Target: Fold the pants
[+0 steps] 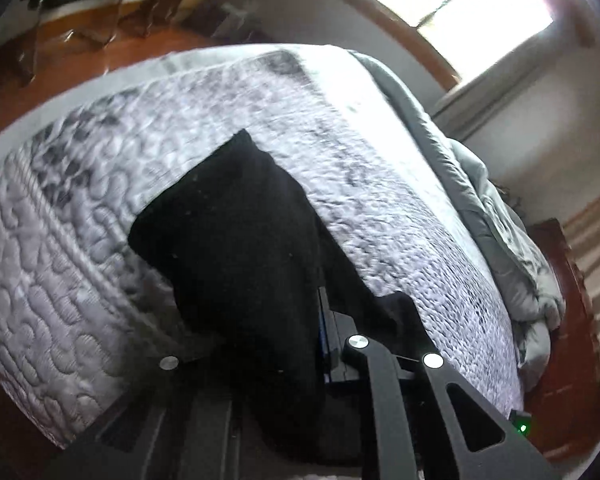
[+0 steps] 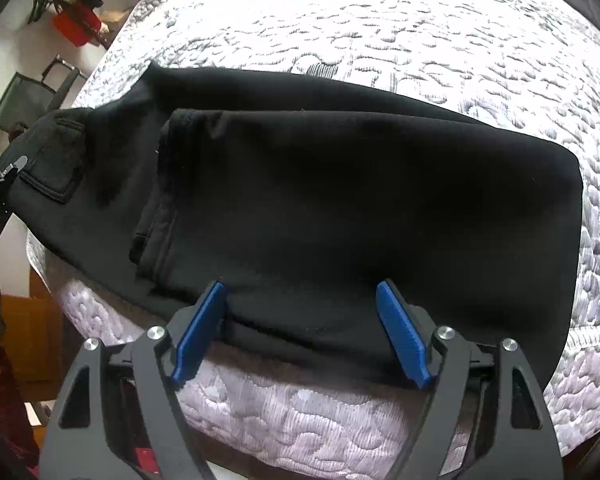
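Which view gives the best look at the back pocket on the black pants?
The right wrist view: the back pocket shows its stitched outline at the left end of the black pants. The left wrist view shows only dark cloth, no pocket.

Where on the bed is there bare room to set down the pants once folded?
Bare quilt lies beyond the far edge of the black pants, up to the gray comforter. The near edge is crowded: the pants overhang it there, with the right hand-held gripper open over them.
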Demonstrator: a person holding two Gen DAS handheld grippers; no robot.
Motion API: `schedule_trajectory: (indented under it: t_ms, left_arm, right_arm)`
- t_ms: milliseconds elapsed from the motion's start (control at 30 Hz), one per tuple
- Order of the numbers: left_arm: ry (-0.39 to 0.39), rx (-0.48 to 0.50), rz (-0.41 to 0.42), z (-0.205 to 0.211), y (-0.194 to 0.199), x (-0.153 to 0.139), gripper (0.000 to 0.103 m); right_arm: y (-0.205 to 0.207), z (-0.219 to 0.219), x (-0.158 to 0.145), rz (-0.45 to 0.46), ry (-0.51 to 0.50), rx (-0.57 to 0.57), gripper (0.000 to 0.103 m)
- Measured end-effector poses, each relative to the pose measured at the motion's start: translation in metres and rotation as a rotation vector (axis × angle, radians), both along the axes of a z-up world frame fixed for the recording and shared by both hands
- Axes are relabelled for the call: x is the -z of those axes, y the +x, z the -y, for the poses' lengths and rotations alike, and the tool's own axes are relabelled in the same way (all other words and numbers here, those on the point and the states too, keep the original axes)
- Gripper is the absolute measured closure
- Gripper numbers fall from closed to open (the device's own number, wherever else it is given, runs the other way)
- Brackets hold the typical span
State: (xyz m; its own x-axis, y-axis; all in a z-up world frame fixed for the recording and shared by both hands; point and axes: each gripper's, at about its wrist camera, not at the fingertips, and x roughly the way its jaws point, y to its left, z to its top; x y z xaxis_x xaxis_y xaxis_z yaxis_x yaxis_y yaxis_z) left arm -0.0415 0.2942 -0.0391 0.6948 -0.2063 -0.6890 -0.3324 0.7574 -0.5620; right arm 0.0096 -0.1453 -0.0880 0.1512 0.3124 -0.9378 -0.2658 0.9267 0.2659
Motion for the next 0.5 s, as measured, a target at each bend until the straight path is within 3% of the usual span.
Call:
schedule_trajectory:
  t_ms: [233, 400, 500]
  left_arm:
    - [0.122, 0.084, 0.040, 0.035, 0.006, -0.024, 0.089]
    - [0.196, 0.148, 0.059, 0.063, 0.005, -0.037, 0.089]
    - [0.221, 0.178, 0.064, 0.078, 0.005, -0.042, 0.089]
  right_arm:
    - [-0.009, 0.028, -0.016, -0.003, 0.074, 0.053, 0.027]
    - [-0.015, 0.046, -0.026, 0.018, 0.066, 0.089, 0.027]
    - [-0.014, 0.050, -0.029, 0.036, 0.010, 0.105, 0.027]
